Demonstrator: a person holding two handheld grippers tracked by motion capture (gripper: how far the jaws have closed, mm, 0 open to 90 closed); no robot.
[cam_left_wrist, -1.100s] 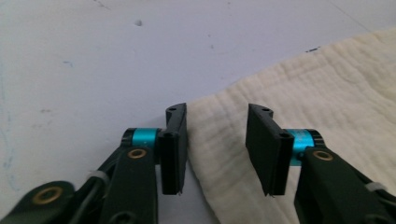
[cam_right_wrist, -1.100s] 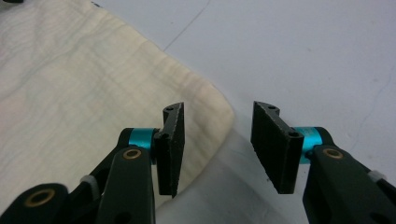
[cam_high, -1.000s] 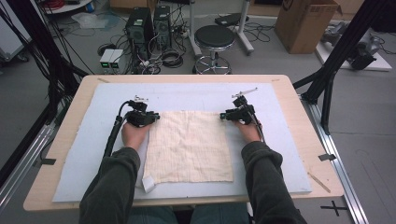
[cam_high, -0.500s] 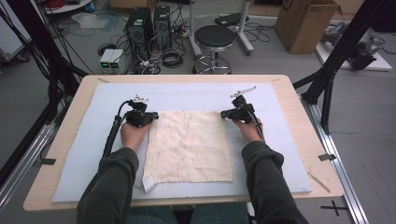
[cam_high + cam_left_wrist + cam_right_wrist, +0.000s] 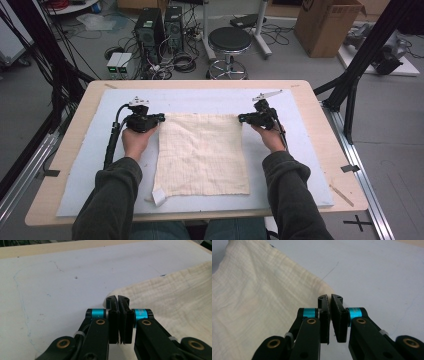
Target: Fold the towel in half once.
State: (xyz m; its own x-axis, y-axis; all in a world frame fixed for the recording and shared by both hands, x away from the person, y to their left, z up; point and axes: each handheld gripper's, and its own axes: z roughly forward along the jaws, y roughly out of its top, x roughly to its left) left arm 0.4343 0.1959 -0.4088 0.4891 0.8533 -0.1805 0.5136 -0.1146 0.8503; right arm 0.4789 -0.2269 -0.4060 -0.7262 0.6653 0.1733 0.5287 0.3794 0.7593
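Observation:
A cream, finely checked cloth (image 5: 200, 155) lies spread on the pale blue mat (image 5: 90, 175). My left gripper (image 5: 161, 118) is at the cloth's far left corner and my right gripper (image 5: 241, 118) at its far right corner. In the left gripper view the jaws (image 5: 117, 298) are pressed together with the cloth (image 5: 175, 297) corner pinched at their tips. The right gripper view shows the same: the right gripper (image 5: 330, 298) is shut on the corner of the cloth (image 5: 249, 302). The far edge runs straight between the two grippers, slightly raised.
A small white tag (image 5: 159, 196) sticks out at the cloth's near left corner. The mat covers most of the wooden table (image 5: 320, 115). Beyond the far edge stand a black stool (image 5: 229, 40), computer towers (image 5: 150, 27) and a cardboard box (image 5: 327, 25). A black frame post (image 5: 360, 65) leans at the right.
Both hands have risen a little with the far corners of the cloth. The far edge now sits slightly higher and straighter between the grippers.

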